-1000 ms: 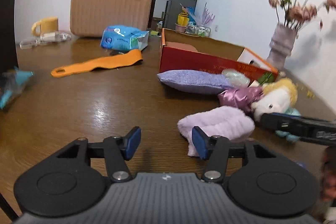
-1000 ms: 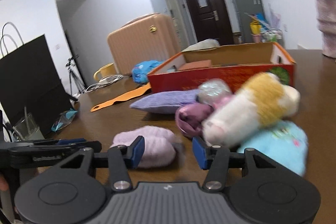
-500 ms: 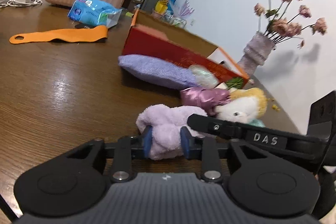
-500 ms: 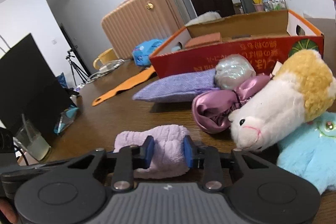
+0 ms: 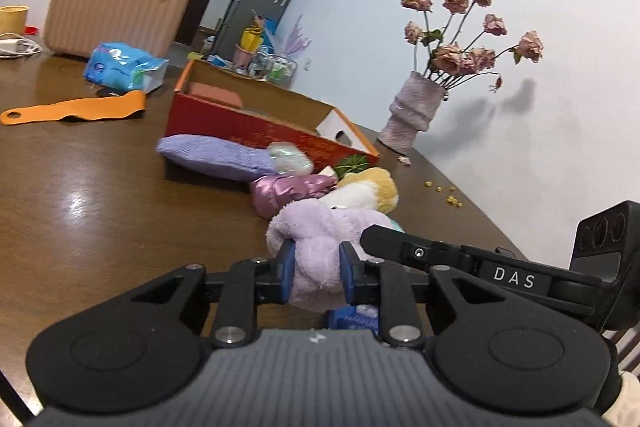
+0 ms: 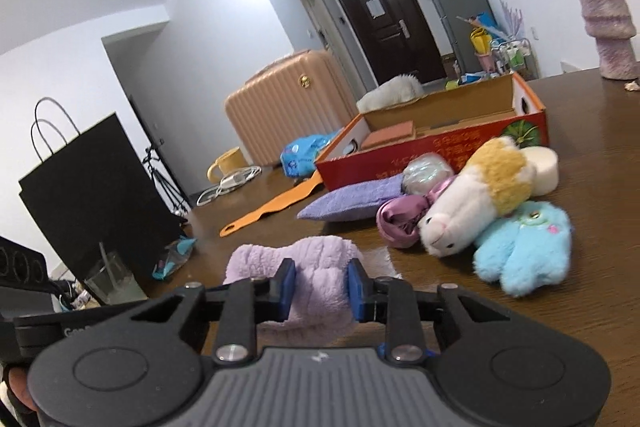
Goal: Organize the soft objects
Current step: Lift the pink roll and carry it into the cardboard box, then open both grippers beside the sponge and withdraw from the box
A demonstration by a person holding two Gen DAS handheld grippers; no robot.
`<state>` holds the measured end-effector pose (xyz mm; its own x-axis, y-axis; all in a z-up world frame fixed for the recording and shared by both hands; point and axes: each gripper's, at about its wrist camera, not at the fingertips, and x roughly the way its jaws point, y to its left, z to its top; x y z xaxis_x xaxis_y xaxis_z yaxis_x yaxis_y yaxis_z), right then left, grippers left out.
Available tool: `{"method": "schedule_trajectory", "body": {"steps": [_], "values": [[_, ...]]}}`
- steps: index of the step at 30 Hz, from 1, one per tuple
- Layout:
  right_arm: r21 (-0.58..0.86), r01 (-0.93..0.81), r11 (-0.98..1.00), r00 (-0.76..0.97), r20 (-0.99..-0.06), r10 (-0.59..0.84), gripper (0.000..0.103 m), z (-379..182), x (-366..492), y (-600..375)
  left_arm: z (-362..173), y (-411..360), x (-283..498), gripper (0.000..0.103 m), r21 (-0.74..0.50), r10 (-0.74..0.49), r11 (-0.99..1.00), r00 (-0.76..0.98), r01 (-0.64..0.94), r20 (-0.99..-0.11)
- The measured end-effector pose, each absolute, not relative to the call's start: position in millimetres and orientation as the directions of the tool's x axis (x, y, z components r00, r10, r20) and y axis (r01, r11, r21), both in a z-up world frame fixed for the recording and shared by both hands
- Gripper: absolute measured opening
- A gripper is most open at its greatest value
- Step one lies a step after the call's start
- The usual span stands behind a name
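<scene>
My left gripper point(image 5: 316, 273) and my right gripper point(image 6: 320, 285) are both shut on the same fluffy lilac towel point(image 5: 320, 231), one at each end; it also shows in the right wrist view point(image 6: 316, 263), lifted just above the table. Behind it lie a purple pillow point(image 6: 352, 203), a pink satin scrunchie point(image 6: 400, 223), a white and yellow plush point(image 6: 476, 195), a light blue plush point(image 6: 524, 247) and a clear wrapped ball point(image 6: 426, 173). The open red cardboard box point(image 6: 440, 147) stands behind them. The right gripper's arm crosses the left wrist view point(image 5: 460, 259).
On the brown wooden table point(image 5: 80, 195) lie an orange strap point(image 5: 72, 109), a blue packet point(image 5: 124, 65), a peach suitcase point(image 5: 116, 11) and a vase of dried roses point(image 5: 416, 107). A black paper bag point(image 6: 92, 187) and yellow mug point(image 6: 226, 165) stand at the left.
Both grippers closed on the lilac towel from either end and have raised it slightly off the table. The view has tilted with the lift.
</scene>
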<state>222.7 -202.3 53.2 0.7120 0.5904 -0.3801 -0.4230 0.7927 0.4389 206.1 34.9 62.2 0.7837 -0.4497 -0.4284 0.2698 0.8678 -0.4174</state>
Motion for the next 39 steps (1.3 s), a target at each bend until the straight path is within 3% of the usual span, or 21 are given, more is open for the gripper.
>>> {"method": "schedule_trajectory", "body": {"steps": [5, 12, 18, 24, 30, 35, 39], "values": [[0.417, -0.413, 0.81, 0.738, -0.367, 0.566, 0.027, 68, 257, -206, 82, 32, 253, 0.023, -0.394, -0.469, 0.864, 0.786, 0.313, -0.403], [0.371, -0.416, 0.83, 0.749, -0.378, 0.545, 0.027, 109, 388, -199, 124, 38, 402, 0.023, -0.379, -0.481, 0.863, 0.77, 0.333, -0.419], [0.367, -0.312, 0.877, 0.741, -0.484, 0.466, 0.027, 113, 533, -199, 115, 15, 555, 0.023, -0.372, -0.447, 0.887, 0.718, 0.275, -0.534], [0.372, -0.187, 0.909, 0.687, -0.612, 0.391, 0.027, 77, 646, -194, 70, 7, 648, 0.027, -0.347, -0.391, 0.915, 0.66, 0.204, -0.642], [0.295, -0.129, 0.947, 0.621, -0.72, 0.309, 0.037, 36, 687, -179, 56, 10, 654, 0.044, -0.296, -0.344, 0.936, 0.675, 0.192, -0.652], [0.3, -0.15, 0.942, 0.675, -0.666, 0.319, 0.04, 66, 662, -194, 83, 26, 623, 0.045, -0.256, -0.326, 0.944, 0.706, 0.208, -0.629], [0.238, -0.187, 0.953, 0.72, -0.627, 0.298, 0.046, 108, 611, -212, 116, 41, 579, 0.054, -0.179, -0.275, 0.961, 0.742, 0.208, -0.611]]}}
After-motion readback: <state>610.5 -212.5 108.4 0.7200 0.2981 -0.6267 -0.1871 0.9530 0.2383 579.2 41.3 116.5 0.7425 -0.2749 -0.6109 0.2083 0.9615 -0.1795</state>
